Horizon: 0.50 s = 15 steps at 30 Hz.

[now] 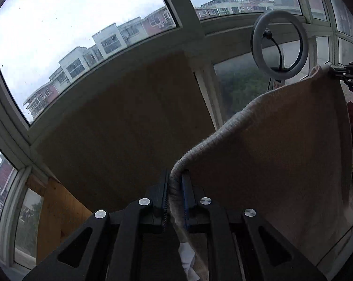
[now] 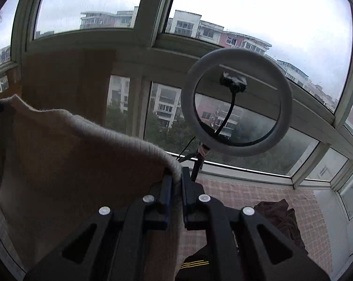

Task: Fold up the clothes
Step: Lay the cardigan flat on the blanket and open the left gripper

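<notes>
Both grippers' fingers pinch the beige sweater (image 1: 281, 140); only right view shows dark clothes (image 2: 279, 217).

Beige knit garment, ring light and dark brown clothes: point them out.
beige knit garment (image 1: 281, 154), left wrist view, hanging panel.
ring light (image 2: 237, 148), right wrist view, lower rim.
dark brown clothes (image 2: 279, 213), right wrist view, crumpled middle.

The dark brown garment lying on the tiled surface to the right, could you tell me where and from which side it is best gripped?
Grip the dark brown garment at its raised top fold, coming from above. It lies crumpled on the tiled surface, so no flat edge or corner shows, and that peak looks easiest to pinch. Both claws are busy first: the left claw and right claw each hold an end of the beige sweater.
</notes>
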### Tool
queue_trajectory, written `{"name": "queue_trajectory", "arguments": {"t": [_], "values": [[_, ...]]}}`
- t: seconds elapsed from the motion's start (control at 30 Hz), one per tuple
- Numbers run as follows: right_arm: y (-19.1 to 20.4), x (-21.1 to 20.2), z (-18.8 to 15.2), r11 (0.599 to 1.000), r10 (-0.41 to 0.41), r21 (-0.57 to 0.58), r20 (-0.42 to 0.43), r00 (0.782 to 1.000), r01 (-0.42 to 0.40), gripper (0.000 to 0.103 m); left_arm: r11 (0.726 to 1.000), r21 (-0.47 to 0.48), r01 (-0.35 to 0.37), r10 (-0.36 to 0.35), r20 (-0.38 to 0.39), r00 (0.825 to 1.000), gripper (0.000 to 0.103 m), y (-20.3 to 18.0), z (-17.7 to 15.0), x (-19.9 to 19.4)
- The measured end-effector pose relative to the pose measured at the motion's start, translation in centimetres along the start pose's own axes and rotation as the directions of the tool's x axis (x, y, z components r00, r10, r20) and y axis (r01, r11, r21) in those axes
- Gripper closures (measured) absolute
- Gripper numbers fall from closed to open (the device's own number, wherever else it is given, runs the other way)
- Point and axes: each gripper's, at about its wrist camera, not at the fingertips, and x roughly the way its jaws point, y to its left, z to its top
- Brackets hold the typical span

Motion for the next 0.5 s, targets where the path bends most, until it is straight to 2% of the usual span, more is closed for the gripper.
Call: {"name": "queue_trajectory", "arguments": {"t": [0.07,0.1,0.17,0.2,0.23,0.27,0.33,0.4,0.43,0.5], "values": [[1.8,6.7,-1.9,0.998,-0.050,-0.053,-0.156,0.986,0.042,0.095,0.998,0.014,-0.055,0.056,-0.131,0.990,0.089,-1.1,-1.4,6.6],[1.8,7.5,-3.6,0.999,-0.016,-0.039,-0.185,0.983,0.009,0.095,0.999,0.009,-0.049,0.050,-0.169,0.984,0.090,-1.3,-2.4,8.5],[1.6,8.8,-6.9,0.998,0.062,-0.005,-0.235,0.970,-0.065,0.090,0.999,-0.048,0.008,-0.018,-0.213,0.977,0.088,-1.3,-5.1,9.4],[1.2,8.4,-8.7,0.997,0.072,0.015,-0.253,0.965,-0.071,0.081,0.997,-0.072,0.042,-0.058,-0.230,0.971,0.088,-1.4,-6.7,9.5],[0.7,8.0,-10.6,0.997,0.081,0.035,-0.270,0.960,-0.074,0.063,0.995,-0.073,0.067,-0.084,-0.252,0.964,0.088,-2.1,-8.6,9.3],[0.1,7.6,-12.7,0.994,0.102,0.062,-0.303,0.947,-0.088,0.055,0.994,-0.076,0.081,-0.100,-0.281,0.954,0.087,-2.8,-10.2,8.8],[-1.0,6.8,-17.2,0.986,0.144,0.126,-0.365,0.920,-0.104,0.052,0.979,-0.149,0.138,-0.181,-0.331,0.926,0.082,-4.1,-14.3,7.8],[-1.5,5.7,-21.9,0.974,0.177,0.203,-0.424,0.888,-0.097,0.052,0.948,-0.248,0.200,-0.283,-0.364,0.888,0.079,-5.5,-18.3,6.7],[-1.5,5.2,-24.1,0.967,0.194,0.238,-0.445,0.874,-0.093,0.052,0.931,-0.293,0.216,-0.320,-0.377,0.869,0.078,-6.2,-20.3,6.4],[-1.5,4.2,-28.4,0.948,0.230,0.306,-0.481,0.846,-0.083,0.052,0.913,-0.348,0.214,-0.352,-0.405,0.844,0.077,-8.3,-23.1,6.7]]}}
